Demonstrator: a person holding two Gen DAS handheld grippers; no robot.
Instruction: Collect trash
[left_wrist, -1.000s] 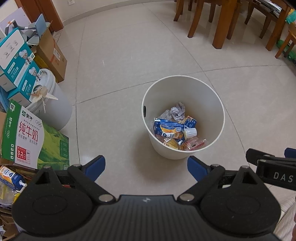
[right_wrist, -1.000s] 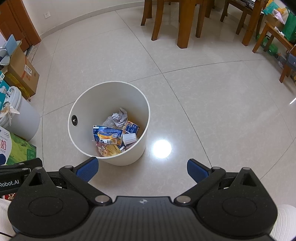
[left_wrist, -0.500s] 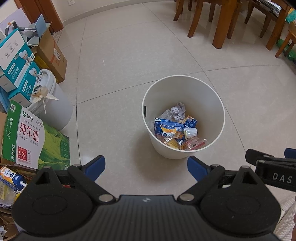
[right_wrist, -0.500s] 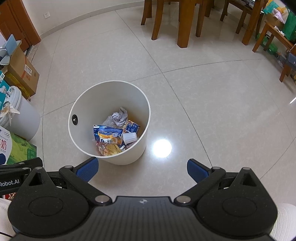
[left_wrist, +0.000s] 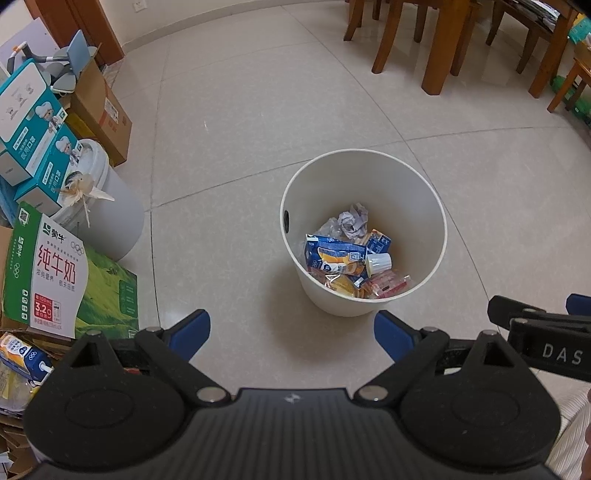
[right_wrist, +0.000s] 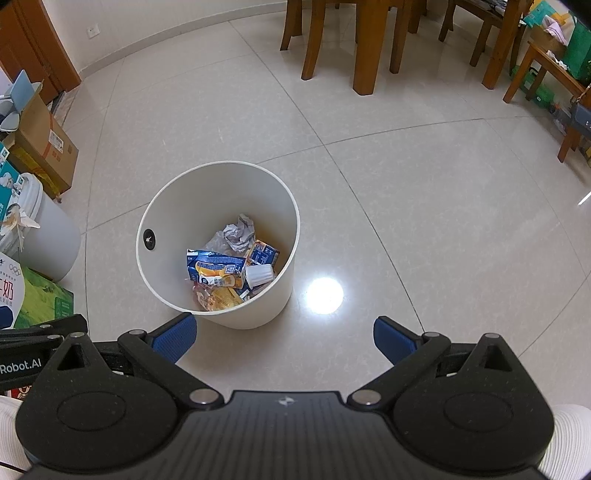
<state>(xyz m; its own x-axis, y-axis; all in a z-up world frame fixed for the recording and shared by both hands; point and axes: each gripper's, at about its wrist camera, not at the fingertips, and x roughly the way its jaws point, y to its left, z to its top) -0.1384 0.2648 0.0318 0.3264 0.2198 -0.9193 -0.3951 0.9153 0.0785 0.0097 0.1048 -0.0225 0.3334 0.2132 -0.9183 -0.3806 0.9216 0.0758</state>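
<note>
A white round bin stands on the tiled floor, just ahead of both grippers. Inside lie a blue carton, crumpled paper, a small white cup and snack wrappers. My left gripper is open and empty, held above the floor on the bin's near side. My right gripper is also open and empty, to the right of the bin's near rim. Each gripper's body shows at the other view's edge.
Left of the bin stand a grey-white lidded bucket, a milk carton box, teal boxes and cardboard boxes. Wooden table and chair legs stand at the far right. A lamp glare shines on the floor.
</note>
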